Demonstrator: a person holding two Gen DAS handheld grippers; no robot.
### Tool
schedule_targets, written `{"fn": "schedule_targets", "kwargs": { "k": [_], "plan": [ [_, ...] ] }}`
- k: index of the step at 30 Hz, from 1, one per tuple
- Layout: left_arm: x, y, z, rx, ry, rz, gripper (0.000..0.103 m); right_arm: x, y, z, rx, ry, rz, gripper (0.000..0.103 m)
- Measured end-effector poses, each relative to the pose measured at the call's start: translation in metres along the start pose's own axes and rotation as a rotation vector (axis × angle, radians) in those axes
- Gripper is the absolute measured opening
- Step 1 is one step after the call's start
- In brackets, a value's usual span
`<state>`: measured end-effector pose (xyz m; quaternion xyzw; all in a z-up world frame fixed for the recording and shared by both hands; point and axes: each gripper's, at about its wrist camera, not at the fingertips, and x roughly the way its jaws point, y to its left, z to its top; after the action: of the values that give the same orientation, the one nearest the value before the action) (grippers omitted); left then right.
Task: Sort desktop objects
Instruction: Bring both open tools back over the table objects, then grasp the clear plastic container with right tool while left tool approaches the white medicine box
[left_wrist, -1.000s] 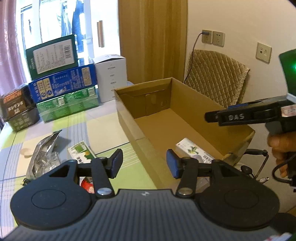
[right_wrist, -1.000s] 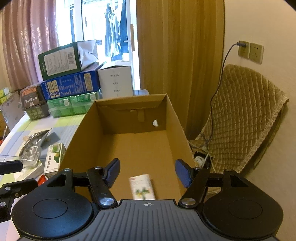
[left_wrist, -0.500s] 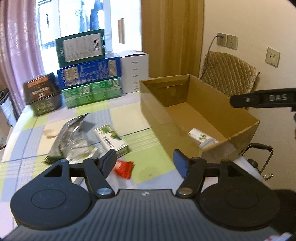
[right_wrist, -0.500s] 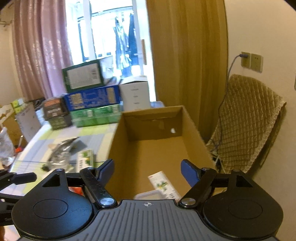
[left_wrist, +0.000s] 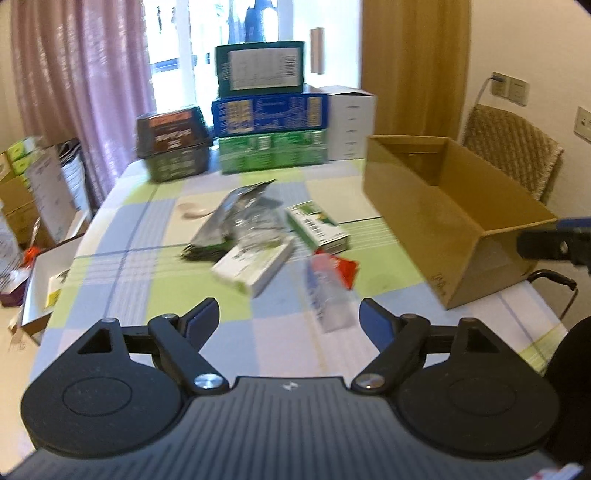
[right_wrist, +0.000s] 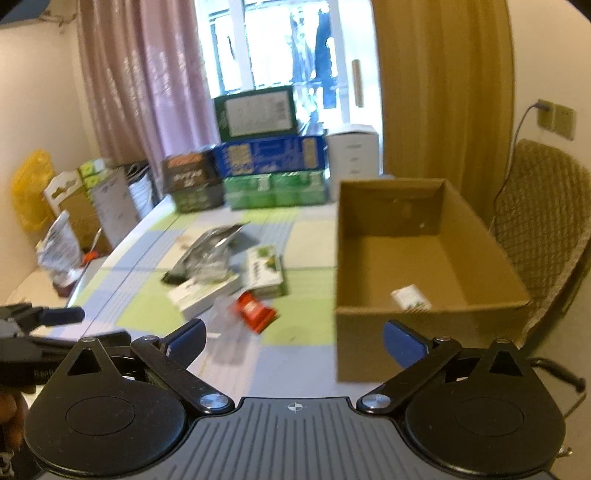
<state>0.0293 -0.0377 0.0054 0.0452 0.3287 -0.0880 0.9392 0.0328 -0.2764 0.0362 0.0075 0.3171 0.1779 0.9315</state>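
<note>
Both of your grippers now sit farther back from the cardboard box (right_wrist: 424, 258) than a second ago, so the cluttered tabletop fills both views where the box interior filled them before.

Largest first: the table (left_wrist: 129, 266) with its checked cloth of green, blue and white. The cardboard box stands open at its right side and holds one small white-and-green packet (right_wrist: 410, 299) near the front wall; it lay there a second ago too. A stack of four coloured cartons (left_wrist: 266, 122) and one white box (left_wrist: 351, 125) lines the far edge; their print is too blurred to read.

Loose items in the middle of the table, counted: one silver foil bag (left_wrist: 236, 218), two green-and-white boxes (left_wrist: 317, 227) and (left_wrist: 251, 266), one red packet (right_wrist: 255, 312), and one clear wrapper (left_wrist: 325, 295) lying nearest you. No label on any of them is legible.

Your left gripper (left_wrist: 288, 321) is spread wide and carries nothing, with the clear wrapper just ahead of its right finger. Your right gripper (right_wrist: 293, 341) is likewise spread wide and carrying nothing, aimed at the box's near left corner.
</note>
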Motion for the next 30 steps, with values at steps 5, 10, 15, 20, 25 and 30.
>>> {"fn": "schedule_targets", "kwargs": {
  "k": [5,10,15,20,25,30],
  "plan": [
    [-0.006,0.026,-0.007,-0.026,0.004,0.039,0.083,0.012,0.023,-0.01,-0.038,0.034,0.029,0.1],
    [-0.001,0.048,-0.007,-0.024,0.011,0.053,0.087,0.026,0.039,-0.014,-0.072,0.053,0.049,0.1],
    [0.017,0.062,-0.003,0.017,0.024,0.04,0.093,0.049,0.052,-0.015,-0.093,0.07,0.061,0.1],
    [0.044,0.076,0.001,0.04,0.045,0.002,0.095,0.08,0.065,-0.019,-0.12,0.1,0.058,0.1],
    [0.078,0.085,0.002,0.083,0.075,-0.007,0.095,0.113,0.074,-0.021,-0.117,0.128,0.058,0.099],
    [0.109,0.094,0.003,0.096,0.096,-0.037,0.095,0.149,0.077,-0.023,-0.116,0.165,0.058,0.086]
  ]
}}
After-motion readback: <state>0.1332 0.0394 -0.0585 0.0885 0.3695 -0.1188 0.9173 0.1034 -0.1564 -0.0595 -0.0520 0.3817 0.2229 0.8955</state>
